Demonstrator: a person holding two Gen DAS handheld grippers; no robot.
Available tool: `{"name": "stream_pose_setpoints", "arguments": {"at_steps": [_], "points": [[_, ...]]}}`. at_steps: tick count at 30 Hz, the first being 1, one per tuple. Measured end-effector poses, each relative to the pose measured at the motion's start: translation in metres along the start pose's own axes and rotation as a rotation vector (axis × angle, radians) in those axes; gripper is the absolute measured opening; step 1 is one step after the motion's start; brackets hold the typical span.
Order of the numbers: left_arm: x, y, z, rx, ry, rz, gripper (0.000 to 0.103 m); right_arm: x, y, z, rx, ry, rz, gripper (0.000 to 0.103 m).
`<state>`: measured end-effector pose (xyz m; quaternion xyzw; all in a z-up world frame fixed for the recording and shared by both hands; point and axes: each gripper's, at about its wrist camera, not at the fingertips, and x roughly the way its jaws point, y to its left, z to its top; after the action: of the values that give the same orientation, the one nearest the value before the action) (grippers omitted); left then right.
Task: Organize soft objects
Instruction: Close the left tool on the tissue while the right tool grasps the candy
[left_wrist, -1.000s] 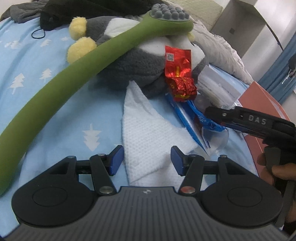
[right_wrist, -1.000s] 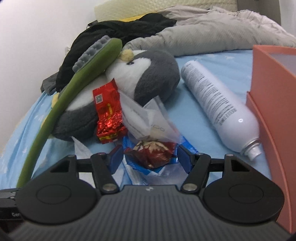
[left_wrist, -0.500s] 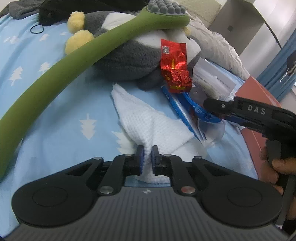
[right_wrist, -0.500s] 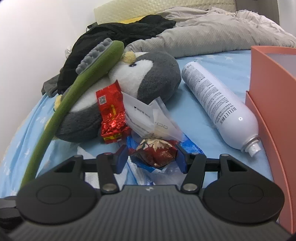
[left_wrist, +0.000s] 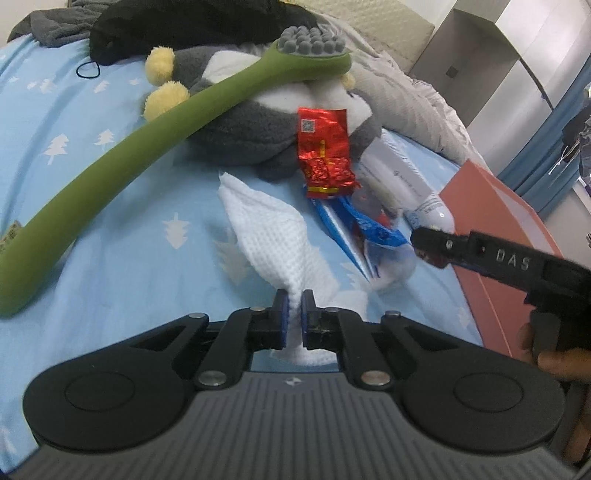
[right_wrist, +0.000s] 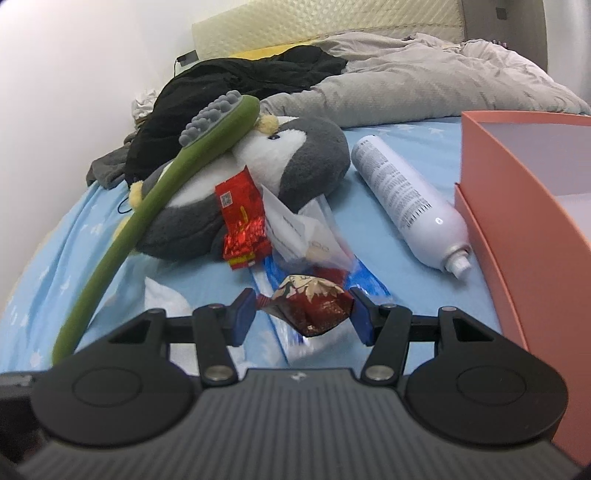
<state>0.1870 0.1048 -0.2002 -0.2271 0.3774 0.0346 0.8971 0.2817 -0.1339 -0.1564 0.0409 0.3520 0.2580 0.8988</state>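
Open blue bedsheet (left_wrist: 110, 236) lies left of the white cloth (left_wrist: 273, 236), bounded by the long green massage stick (left_wrist: 122, 162) resting on the penguin plush (right_wrist: 303, 162). Right, the orange box (right_wrist: 517, 206) walls the way; the white spray bottle (right_wrist: 406, 199) lies just beside it. Wrappers crowd the middle.

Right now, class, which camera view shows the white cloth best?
The left wrist view: the cloth stretches from the shut left gripper across the sheet. The right wrist view shows only a corner behind its gripper.
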Motion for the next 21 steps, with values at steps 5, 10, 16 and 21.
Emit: {"name": "stream_pose_setpoints", "arguments": {"at_steps": [5,10,16,21], "points": [[-0.017,-0.008,-0.011,0.016,-0.011,-0.002,0.008,-0.019,0.000,-0.017,-0.009,0.022,-0.013,0.057],[-0.033,-0.016,-0.024,0.019,-0.016,-0.001,0.008,-0.034,0.002,-0.040,-0.017,0.061,-0.019,0.057],[-0.047,-0.024,-0.037,0.020,-0.010,0.002,0.008,-0.054,0.001,-0.061,-0.025,0.092,-0.030,0.057],[-0.060,-0.031,-0.046,0.021,-0.005,0.007,0.008,-0.073,-0.002,-0.069,-0.012,0.098,-0.040,0.057]]}}
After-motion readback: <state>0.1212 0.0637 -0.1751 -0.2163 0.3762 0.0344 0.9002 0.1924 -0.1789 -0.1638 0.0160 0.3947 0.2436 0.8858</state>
